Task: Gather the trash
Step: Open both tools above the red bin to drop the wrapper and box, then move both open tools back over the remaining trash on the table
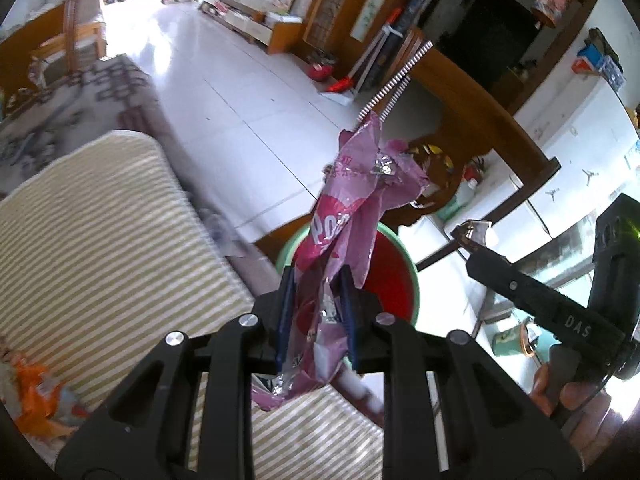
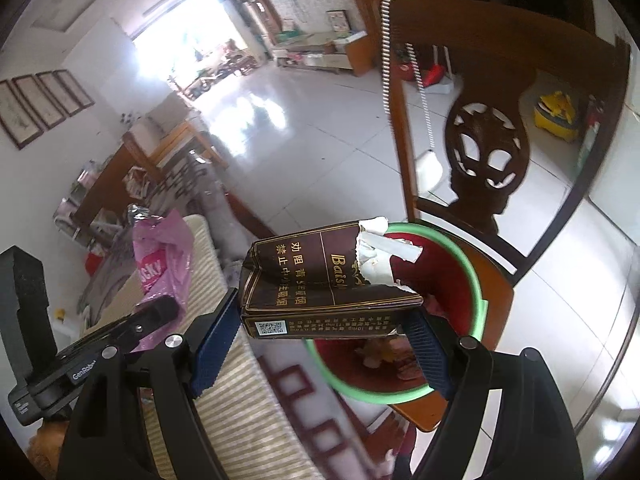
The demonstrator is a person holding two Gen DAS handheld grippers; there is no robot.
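My left gripper (image 1: 316,276) is shut on a crumpled pink snack wrapper (image 1: 352,208) that sticks up between its blue pads. Just beyond it a red basin with a green rim (image 1: 400,276) stands on a wooden chair. My right gripper (image 2: 324,312) is shut on a torn brown cigarette pack (image 2: 320,276), held sideways across its wide jaws, right above the same basin (image 2: 472,276). The pink wrapper (image 2: 164,260) and the left gripper (image 2: 156,312) show at the left of the right wrist view; the right gripper's finger (image 1: 520,280) shows at the right of the left wrist view.
A striped cushion (image 1: 100,240) on a sofa lies below and left of both grippers. The dark carved chair back (image 2: 484,152) rises behind the basin. Orange wrappers (image 1: 36,396) lie on the cushion's near left. White tiled floor (image 1: 240,80) stretches beyond, with a fridge (image 1: 560,152) at the right.
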